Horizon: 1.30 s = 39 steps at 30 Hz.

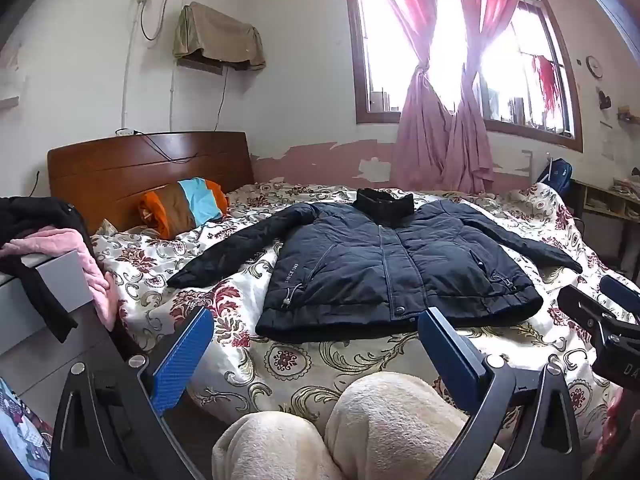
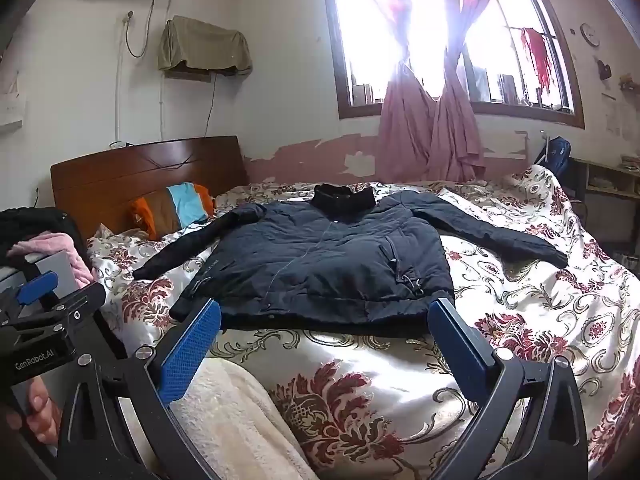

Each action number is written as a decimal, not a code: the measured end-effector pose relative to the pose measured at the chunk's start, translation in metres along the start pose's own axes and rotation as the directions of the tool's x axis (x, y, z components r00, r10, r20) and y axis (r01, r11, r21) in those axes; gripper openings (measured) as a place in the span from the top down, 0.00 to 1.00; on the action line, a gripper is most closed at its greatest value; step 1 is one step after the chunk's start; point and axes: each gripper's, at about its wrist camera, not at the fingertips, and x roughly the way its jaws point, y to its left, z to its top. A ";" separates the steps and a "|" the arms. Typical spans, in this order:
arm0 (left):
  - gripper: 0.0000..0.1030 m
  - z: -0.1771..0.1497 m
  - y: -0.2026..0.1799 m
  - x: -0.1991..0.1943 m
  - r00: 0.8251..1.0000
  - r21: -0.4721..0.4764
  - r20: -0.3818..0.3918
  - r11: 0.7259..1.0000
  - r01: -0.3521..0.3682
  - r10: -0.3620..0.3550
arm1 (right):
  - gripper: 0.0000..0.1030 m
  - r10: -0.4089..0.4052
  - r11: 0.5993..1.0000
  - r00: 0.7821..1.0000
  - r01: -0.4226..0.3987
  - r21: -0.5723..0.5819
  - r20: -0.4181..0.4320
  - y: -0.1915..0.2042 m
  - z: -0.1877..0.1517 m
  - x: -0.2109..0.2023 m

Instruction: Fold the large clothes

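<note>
Nothing folded yet: the jacket (image 1: 384, 264) lies flat on the bed (image 1: 320, 364), sleeves spread. My left jaws (image 1: 316, 354) and right jaws (image 2: 324, 346) gape wide, empty. Next, I'd reach for a sleeve.

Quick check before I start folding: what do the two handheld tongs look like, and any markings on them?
Both match: left tongs and right tongs have black angular frames with silver screws and flat blue fingers with a textured pad face. The left unit's body, seen from the right camera, reads "GenRobot.AI" in white. No cables show.
</note>
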 end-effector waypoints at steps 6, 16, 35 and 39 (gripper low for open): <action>0.00 0.000 0.000 0.002 1.000 0.000 0.000 1.000 -0.002 0.002 | 0.01 -0.005 1.000 1.000 0.005 0.001 0.002 0.000 0.000 0.000; 0.00 0.000 0.005 0.007 1.000 -0.028 -0.027 1.000 0.006 -0.007 | 0.01 0.001 1.000 1.000 -0.001 0.001 0.001 -0.001 0.002 -0.002; 0.00 -0.002 0.006 0.008 1.000 -0.030 -0.027 0.999 0.010 -0.010 | 0.01 0.001 1.000 1.000 -0.001 -0.002 0.000 -0.001 0.000 0.000; 0.00 -0.002 0.006 0.008 1.000 -0.030 -0.027 0.999 0.010 -0.011 | 0.01 0.001 1.000 1.000 -0.001 -0.002 0.001 -0.001 0.000 0.000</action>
